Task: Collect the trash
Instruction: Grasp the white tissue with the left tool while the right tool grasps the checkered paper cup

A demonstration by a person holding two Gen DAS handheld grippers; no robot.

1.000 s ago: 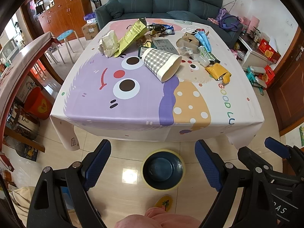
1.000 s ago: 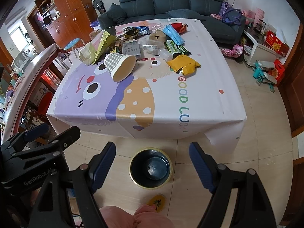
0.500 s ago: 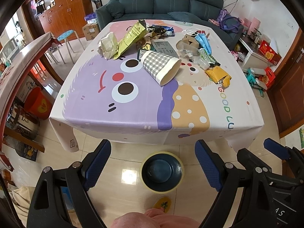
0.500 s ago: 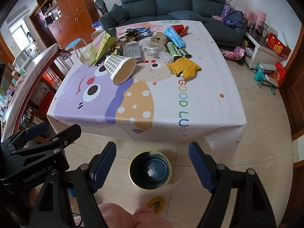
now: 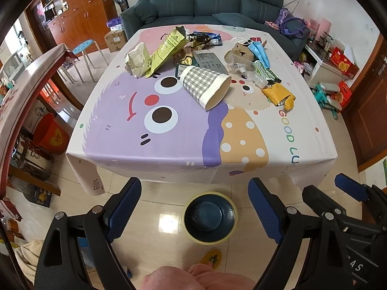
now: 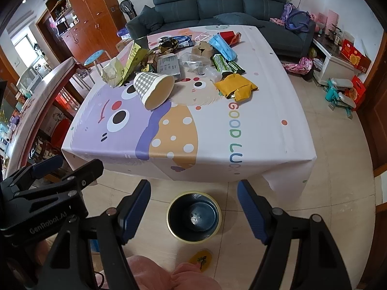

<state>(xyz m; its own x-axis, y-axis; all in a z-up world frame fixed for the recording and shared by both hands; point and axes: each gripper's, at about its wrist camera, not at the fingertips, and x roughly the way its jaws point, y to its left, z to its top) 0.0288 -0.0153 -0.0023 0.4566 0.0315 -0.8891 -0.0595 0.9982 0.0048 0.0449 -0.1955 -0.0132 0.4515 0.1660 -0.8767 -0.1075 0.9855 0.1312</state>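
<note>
Left gripper (image 5: 194, 189): fingers stood wide apart with nothing between them; it hung above the floor in front of the worktop, angled downward.
Right gripper (image 6: 194, 191): fingers stood apart and empty, and they had just been closing slightly; it hung above the floor beside the left gripper, angled downward.
Worktop (image 5: 183, 142): covered by a cartoon-print cloth; the near half was bare, and the trash lay grouped on the far half.
Checked paper cup (image 5: 205, 85): lay on its side near the middle of the worktop, mouth turned toward the cameras.
Yellow wrapper (image 6: 235, 87): crumpled, lay to the right of the cup, apart from it.
Green snack bag (image 5: 167, 48): lay tilted at the far left of the pile, touching a crumpled paper bag (image 5: 137, 59).
Blue face mask (image 6: 222, 46): lay at the far right of the pile, just beside a red packet (image 6: 227, 35).
Clear plastic wrap (image 6: 196, 61): lay between the cup and the mask.
Bin (image 6: 193, 217): dark, yellow-rimmed, stood upright on the floor tiles just in front of the worktop's near edge, directly below both grippers; a small scrap lay on its bottom.
Sofa (image 5: 215, 4): stood beyond the far edge of the worktop.
</note>
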